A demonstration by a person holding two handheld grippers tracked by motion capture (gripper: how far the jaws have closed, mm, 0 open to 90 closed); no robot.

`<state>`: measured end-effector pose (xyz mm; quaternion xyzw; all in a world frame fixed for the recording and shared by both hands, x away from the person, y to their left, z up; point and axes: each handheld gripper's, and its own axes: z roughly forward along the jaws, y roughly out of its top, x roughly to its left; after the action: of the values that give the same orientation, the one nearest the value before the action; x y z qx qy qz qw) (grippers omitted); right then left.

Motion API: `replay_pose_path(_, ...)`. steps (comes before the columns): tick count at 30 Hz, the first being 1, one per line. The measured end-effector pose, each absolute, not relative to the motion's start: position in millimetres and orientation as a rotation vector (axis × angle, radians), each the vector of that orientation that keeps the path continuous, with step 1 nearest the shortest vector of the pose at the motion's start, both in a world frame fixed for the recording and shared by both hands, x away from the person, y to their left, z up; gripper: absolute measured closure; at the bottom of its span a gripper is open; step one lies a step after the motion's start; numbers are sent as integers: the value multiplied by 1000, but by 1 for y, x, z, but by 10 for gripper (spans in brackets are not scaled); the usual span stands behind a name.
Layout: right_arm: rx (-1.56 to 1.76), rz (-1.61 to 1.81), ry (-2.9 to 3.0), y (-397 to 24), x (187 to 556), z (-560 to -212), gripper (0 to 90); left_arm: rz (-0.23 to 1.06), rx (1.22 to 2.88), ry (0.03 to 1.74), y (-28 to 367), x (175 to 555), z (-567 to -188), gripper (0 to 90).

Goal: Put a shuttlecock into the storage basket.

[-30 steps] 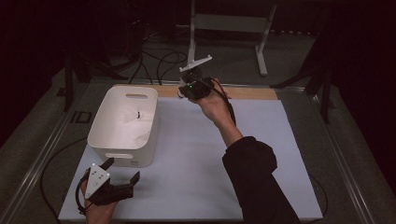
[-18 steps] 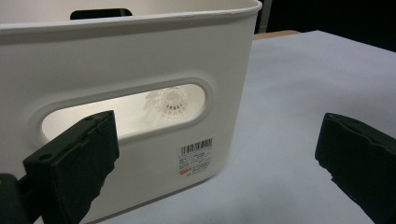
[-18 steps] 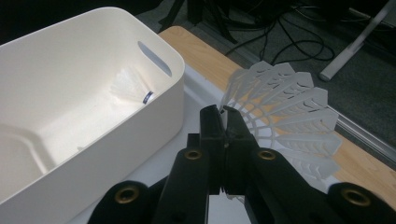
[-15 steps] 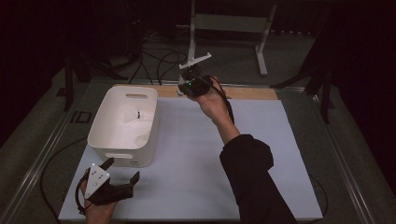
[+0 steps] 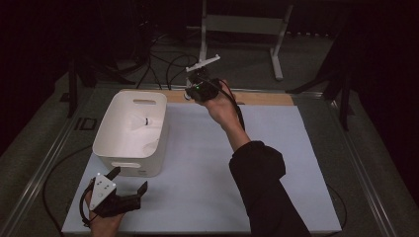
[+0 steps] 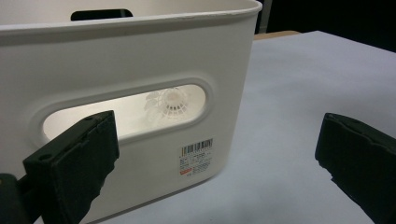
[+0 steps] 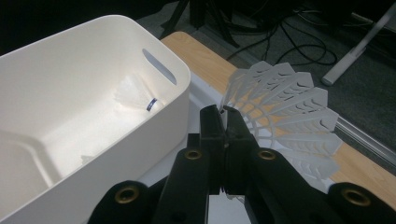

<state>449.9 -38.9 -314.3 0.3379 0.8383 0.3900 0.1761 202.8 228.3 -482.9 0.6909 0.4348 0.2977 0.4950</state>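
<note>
A white plastic bin (image 5: 109, 114) stands at the left of the white mat, and a white shuttlecock (image 5: 143, 121) lies inside it. My right gripper (image 5: 190, 94) hovers just right of the bin's far corner. In the right gripper view its jaws (image 7: 224, 116) are shut on the feather skirt of a second white shuttlecock (image 7: 285, 102), with the bin (image 7: 173, 121) and the shuttlecock in it (image 7: 135, 98) to the left below. My left gripper (image 5: 129, 180) rests open by the bin's near wall (image 6: 140, 56). The shuttlecock (image 6: 170, 103) shows through the handle slot.
A wooden strip (image 5: 262, 98) borders the mat's far edge (image 5: 197, 163). Beyond it stand a metal frame (image 5: 237, 24) and floor cables (image 5: 163, 59). A barcode label (image 6: 196, 156) is stuck on the bin's near wall. A dark sleeve (image 5: 262, 192) crosses the mat's right half.
</note>
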Motion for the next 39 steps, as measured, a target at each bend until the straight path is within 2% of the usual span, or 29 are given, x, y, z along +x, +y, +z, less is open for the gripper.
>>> replay_pose_path(39, 884, 1143, 2386, -17, 444, -311, 888, 717, 1670, 1056, 228, 203, -483, 3)
